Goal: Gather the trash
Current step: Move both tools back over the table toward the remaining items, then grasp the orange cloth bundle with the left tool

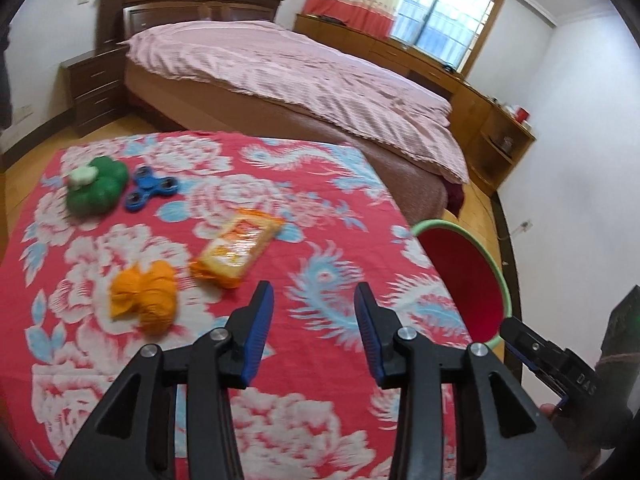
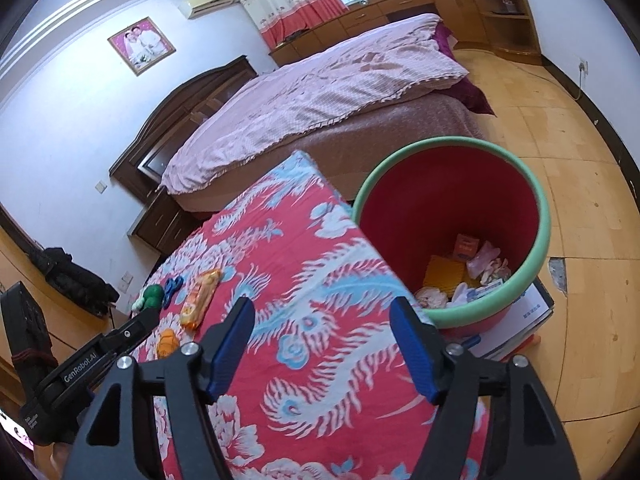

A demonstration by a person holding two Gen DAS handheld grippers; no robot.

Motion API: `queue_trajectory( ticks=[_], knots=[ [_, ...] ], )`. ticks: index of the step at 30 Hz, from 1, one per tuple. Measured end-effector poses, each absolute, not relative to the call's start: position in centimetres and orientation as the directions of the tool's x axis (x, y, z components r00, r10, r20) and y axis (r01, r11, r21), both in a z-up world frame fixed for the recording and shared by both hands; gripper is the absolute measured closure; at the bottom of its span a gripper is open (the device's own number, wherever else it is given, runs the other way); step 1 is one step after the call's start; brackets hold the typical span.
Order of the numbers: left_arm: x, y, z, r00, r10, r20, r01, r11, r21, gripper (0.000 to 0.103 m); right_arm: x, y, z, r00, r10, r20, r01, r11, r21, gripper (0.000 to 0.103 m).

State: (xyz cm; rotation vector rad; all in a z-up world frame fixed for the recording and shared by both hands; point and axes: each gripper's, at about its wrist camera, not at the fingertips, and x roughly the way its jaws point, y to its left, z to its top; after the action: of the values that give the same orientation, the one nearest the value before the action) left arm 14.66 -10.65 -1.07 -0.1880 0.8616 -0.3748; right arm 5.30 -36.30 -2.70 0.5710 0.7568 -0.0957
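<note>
An orange snack wrapper (image 1: 236, 248) and a crumpled orange wad (image 1: 145, 297) lie on the red floral cloth (image 1: 312, 208). My left gripper (image 1: 314, 294) is open and empty, above the cloth just right of the wrapper. My right gripper (image 2: 322, 310) is open and empty, above the cloth's right edge beside the red bin with a green rim (image 2: 536, 216), which holds several scraps. The bin also shows in the left wrist view (image 1: 460, 272). The wrapper (image 2: 200, 298) and wad (image 2: 167, 342) show small in the right wrist view, with the left gripper (image 2: 138, 326) near them.
A green toy (image 1: 98, 188) and a blue fidget spinner (image 1: 150, 192) lie at the cloth's far left. A bed with a pink cover (image 1: 288, 68) stands behind. Papers (image 2: 528, 316) lie under the bin on the wooden floor (image 2: 580, 160).
</note>
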Motion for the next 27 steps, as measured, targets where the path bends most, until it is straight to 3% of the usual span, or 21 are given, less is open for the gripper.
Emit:
queue_trajectory(
  ticks=[9, 15, 27],
  knots=[
    [16.1, -5.4, -2.8, 0.603, -0.334, -0.725, 0.126, 0.937, -0.327, 0.061, 6.5, -33.7, -3.5, 0.713, 0.132, -0.689, 0.275, 0.851, 0.447, 0.028],
    [16.9, -3.5, -4.2, 0.610, -0.238, -0.756, 0.066, 0.966, -0.250, 0.056, 7.5, -32.4, -4.3, 0.691, 0.143, -0.709, 0.262, 0.864, 0.430, 0.025],
    [18.9, -3.1, -7.8, 0.566, -0.164, -0.808, 0.028, 0.983, -0.180, 0.056, 8.7, -31.4, -5.4, 0.659, 0.152, -0.737, 0.263, 0.871, 0.415, 0.025]
  ],
)
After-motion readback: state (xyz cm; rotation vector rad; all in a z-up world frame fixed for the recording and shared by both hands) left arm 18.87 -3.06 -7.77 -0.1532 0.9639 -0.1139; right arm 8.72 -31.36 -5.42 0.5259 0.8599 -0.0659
